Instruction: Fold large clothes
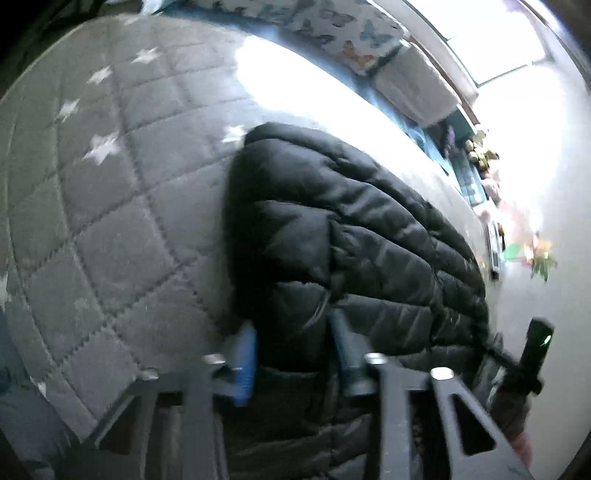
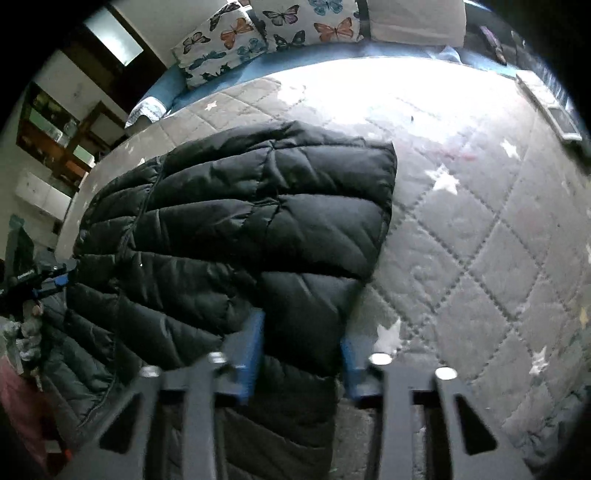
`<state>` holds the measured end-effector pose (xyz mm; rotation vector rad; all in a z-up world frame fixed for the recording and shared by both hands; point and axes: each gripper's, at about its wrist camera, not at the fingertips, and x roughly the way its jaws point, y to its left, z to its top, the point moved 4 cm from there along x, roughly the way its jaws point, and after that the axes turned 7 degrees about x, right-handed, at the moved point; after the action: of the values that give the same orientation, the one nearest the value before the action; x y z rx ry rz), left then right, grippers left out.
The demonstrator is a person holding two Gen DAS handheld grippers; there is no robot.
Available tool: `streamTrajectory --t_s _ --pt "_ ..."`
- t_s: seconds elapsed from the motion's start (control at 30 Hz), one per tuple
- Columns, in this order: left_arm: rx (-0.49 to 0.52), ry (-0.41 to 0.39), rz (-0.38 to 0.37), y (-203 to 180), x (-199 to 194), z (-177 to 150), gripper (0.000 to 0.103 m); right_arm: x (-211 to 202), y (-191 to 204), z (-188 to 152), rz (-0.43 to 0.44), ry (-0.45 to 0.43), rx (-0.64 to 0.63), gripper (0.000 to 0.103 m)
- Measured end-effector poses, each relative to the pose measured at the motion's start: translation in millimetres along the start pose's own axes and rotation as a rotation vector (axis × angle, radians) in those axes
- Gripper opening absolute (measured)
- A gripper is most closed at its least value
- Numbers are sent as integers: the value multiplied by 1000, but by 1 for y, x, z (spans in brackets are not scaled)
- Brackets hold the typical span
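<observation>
A black puffer jacket (image 2: 236, 221) lies on a bed covered by a grey quilted bedspread (image 2: 480, 229) with white stars, its bulk folded over into a thick, roughly rectangular bundle. The right gripper (image 2: 301, 343) has its two blue fingers (image 2: 253, 350) set on either side of the jacket's near edge, with padded fabric filling the gap between them, so it is grasping the jacket. The left gripper (image 1: 293, 354) likewise straddles a fold of the jacket (image 1: 351, 236) with its blue fingers (image 1: 245, 363), clamped on the cloth at the opposite side of the bundle. In the right wrist view the left gripper (image 2: 48, 280) appears at the jacket's far left edge. Butterfly-print pillows (image 2: 258, 33) sit at the head of the bed, beyond the jacket, on a blue sheet (image 2: 221, 74)
</observation>
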<state>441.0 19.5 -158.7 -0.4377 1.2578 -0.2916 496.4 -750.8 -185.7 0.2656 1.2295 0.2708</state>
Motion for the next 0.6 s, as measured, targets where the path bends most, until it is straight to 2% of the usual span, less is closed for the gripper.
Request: streamTrajectory --t_s 0.1,0.17,0.3,0.33,0.37,0.4,0.43,0.5,0.6 --pt "14 -74 -62 -19 -17 14 19 -26 21 11 3 -79 -56 16" --pt "46 -141 -89 -36 -38 31 19 -55 38 28 22 -171 -89 16" --pt "148 -287 -40 -71 -69 69 19 -86 57 66 -31 -327 -136 16" --pt "155 -306 -20 -72 -70 77 20 -85 55 77 -35 -347 -119 16" --pt "168 -316 11 -72 -65 87 26 -78 50 88 -51 -344 -97 17" --pt "177 -308 45 -70 -58 93 29 -65 47 94 -69 -320 -79 24" --pt "179 -274 95 -65 -43 99 30 -50 40 99 -73 -276 -53 24" --pt "156 -206 141 -57 -21 100 30 -29 34 98 -92 -201 -42 24" --pt "124 -136 176 -40 -5 91 30 -27 38 84 -206 -204 -122 24"
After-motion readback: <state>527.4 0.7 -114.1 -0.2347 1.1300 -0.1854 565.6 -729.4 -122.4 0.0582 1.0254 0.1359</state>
